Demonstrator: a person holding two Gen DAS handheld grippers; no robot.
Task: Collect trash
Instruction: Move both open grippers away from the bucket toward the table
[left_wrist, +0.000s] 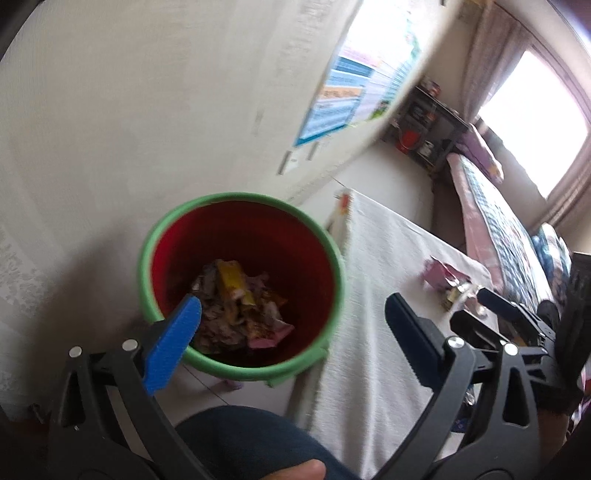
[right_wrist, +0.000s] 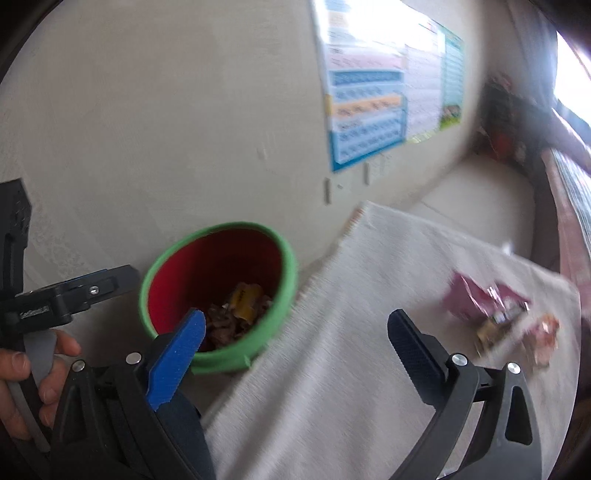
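Plain beige wall (right_wrist: 166, 129) behind everything, with a colourful poster (right_wrist: 369, 110) stuck on it and a bright window (left_wrist: 535, 122) off at the far end past a bed (left_wrist: 491, 229) and a dark shelf (left_wrist: 428, 125).

Down on the floor: red bucket (left_wrist: 177, 254) with a green rim, parked right against the wall and just beside the edge of a white cloth (right_wrist: 351, 350). Already stuffed with crumpled wrappers (left_wrist: 236, 306), yellow and pink mostly.

Left gripper (left_wrist: 291, 306) hanging over the bucket, spread wide, nothing between the fingers. Blue pad of one finger (left_wrist: 173, 343) overlapping the near rim in the left wrist view, other finger out over the cloth. Wrappers in the bucket sitting right in the gap but lower down, not touched.

Right gripper (right_wrist: 295, 332) also wide open and empty, straddling the bucket's edge and the cloth. Hand (right_wrist: 26, 384) on the other tool's trigger showing at the left edge of that view.

More trash still out on the cloth: pink packet (right_wrist: 469, 299) plus a couple of smaller wrappers (right_wrist: 517, 332) next to it, off to the right of the right gripper and well apart from it, beyond its right finger. Pretty blurry over there, so can't tell exactly what the small bits are.
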